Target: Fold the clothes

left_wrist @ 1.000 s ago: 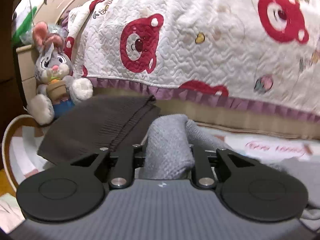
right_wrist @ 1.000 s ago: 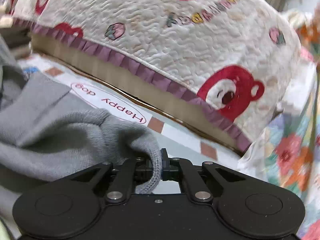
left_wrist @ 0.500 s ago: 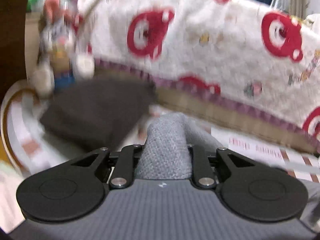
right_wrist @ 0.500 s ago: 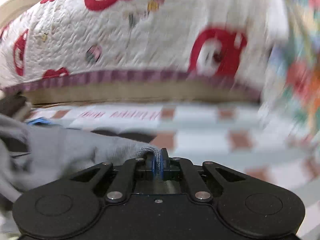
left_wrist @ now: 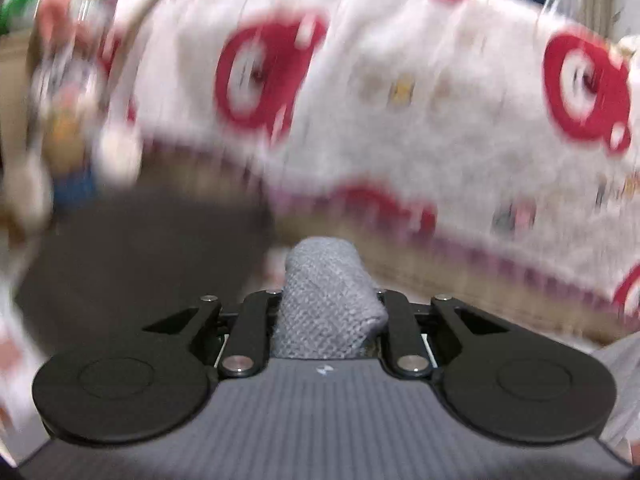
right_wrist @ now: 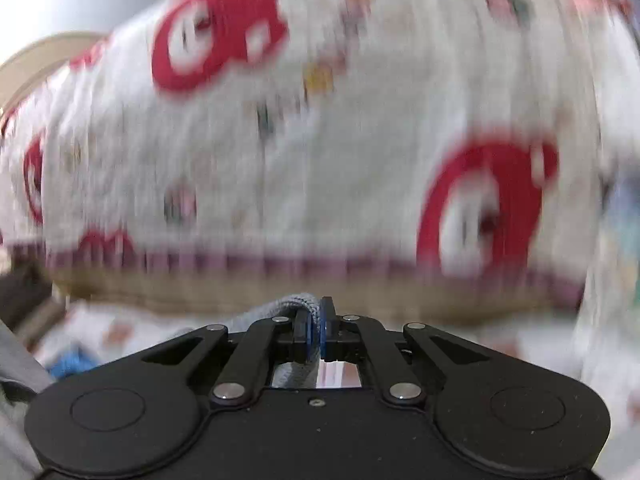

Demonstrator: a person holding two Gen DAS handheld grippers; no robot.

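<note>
A grey knitted garment [left_wrist: 326, 296] is bunched between the jaws of my left gripper [left_wrist: 328, 312], which is shut on it. My right gripper [right_wrist: 320, 320] is shut on a thin edge of the same grey garment [right_wrist: 280, 308]; more grey fabric hangs at the left edge of the right wrist view. Both views are blurred by motion. A folded dark brown garment [left_wrist: 132, 264] lies on the mat to the left of my left gripper.
A bed with a white quilt printed with red bears [left_wrist: 400, 100] fills the background and also shows in the right wrist view [right_wrist: 320, 140]. A stuffed bunny [left_wrist: 64, 120] sits at the left beside the bed. A patterned floor mat [right_wrist: 112, 332] lies below.
Both grippers have lifted with the grey garment still held. The right view has swung left to face the bed squarely. Less grey fabric shows ahead of each gripper.
</note>
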